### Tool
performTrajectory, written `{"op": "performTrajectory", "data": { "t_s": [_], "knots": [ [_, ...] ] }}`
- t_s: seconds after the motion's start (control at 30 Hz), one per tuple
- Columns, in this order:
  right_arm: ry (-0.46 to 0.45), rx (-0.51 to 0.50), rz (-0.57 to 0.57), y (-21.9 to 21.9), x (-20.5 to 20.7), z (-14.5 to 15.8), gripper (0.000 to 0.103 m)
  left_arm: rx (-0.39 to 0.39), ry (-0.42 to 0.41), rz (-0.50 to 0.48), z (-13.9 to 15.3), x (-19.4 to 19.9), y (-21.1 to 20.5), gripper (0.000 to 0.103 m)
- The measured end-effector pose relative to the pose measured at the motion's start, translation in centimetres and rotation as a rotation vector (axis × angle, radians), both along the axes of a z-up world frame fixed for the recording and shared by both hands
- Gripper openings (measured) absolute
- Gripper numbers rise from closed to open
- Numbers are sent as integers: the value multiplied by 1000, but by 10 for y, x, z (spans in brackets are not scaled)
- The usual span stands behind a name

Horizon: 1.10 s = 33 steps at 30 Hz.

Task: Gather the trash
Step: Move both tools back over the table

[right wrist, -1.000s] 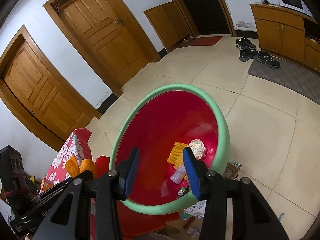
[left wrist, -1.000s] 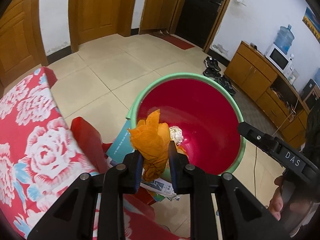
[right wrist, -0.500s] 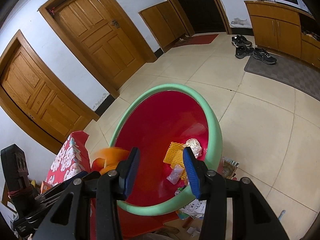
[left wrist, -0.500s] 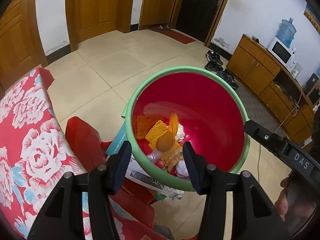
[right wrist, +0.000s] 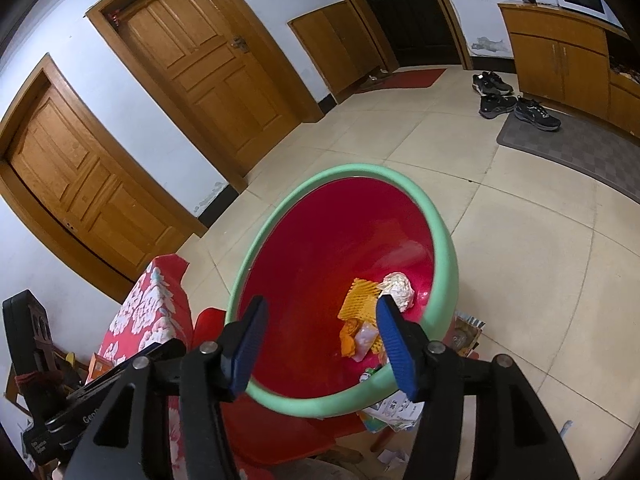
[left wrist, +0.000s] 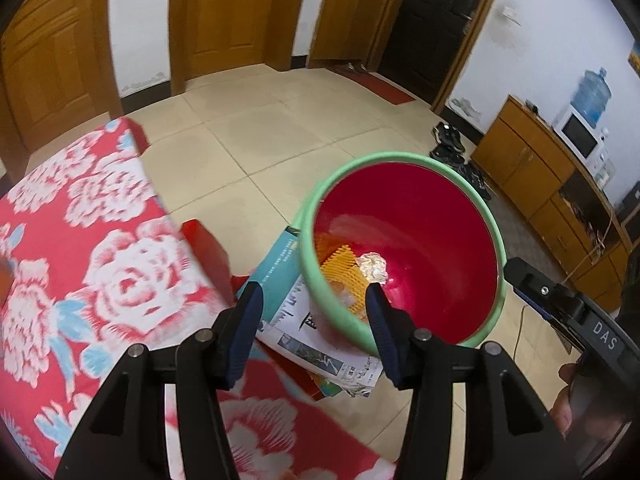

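Observation:
A red basin with a green rim [left wrist: 496, 236] [right wrist: 444, 236] stands on a red stool. Inside lie yellow foam netting [left wrist: 340, 264] [right wrist: 358, 300], a crumpled white paper ball [left wrist: 372, 266] [right wrist: 398, 288] and an orange peel [right wrist: 348, 338]. My left gripper [left wrist: 314, 326] is open and empty, over the basin's near left rim beside the table. My right gripper [right wrist: 320, 344] is open and empty, above the basin's near rim. The right gripper's body shows at the right edge of the left wrist view [left wrist: 568, 316].
A table with a red floral cloth [left wrist: 92, 264] [right wrist: 152, 304] stands left of the basin. The red stool [right wrist: 280, 432] and newspapers [left wrist: 320, 344] lie under the basin. Shoes [right wrist: 516, 104] and a mat [right wrist: 568, 144] lie on the tiled floor by wooden cabinets [left wrist: 552, 184].
My left gripper opened and dropped the orange peel into the basin. It then swung left and back toward the table. The right gripper stayed open over the basin.

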State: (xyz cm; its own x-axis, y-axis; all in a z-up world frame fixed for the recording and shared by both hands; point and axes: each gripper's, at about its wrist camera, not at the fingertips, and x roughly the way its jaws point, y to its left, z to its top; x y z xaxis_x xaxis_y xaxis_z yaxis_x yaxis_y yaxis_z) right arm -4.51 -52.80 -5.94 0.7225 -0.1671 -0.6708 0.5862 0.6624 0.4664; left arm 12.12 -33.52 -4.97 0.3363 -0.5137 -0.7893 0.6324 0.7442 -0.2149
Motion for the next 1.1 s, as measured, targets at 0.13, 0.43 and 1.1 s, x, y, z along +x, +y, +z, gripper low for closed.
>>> {"op": "performTrajectory", "data": {
  "t_s": [0.13, 0.43, 1.1],
  "knots": [
    [-6, -6, 15, 8, 1, 5, 64, -8, -1, 56, 4, 2, 24, 53],
    [-15, -8, 75, 35, 9, 14, 68, -20, 16, 190, 7, 11, 84, 53],
    [-16, -23, 199, 94, 28, 28, 74, -81, 45, 481, 4, 30, 215, 53]
  ]
}}
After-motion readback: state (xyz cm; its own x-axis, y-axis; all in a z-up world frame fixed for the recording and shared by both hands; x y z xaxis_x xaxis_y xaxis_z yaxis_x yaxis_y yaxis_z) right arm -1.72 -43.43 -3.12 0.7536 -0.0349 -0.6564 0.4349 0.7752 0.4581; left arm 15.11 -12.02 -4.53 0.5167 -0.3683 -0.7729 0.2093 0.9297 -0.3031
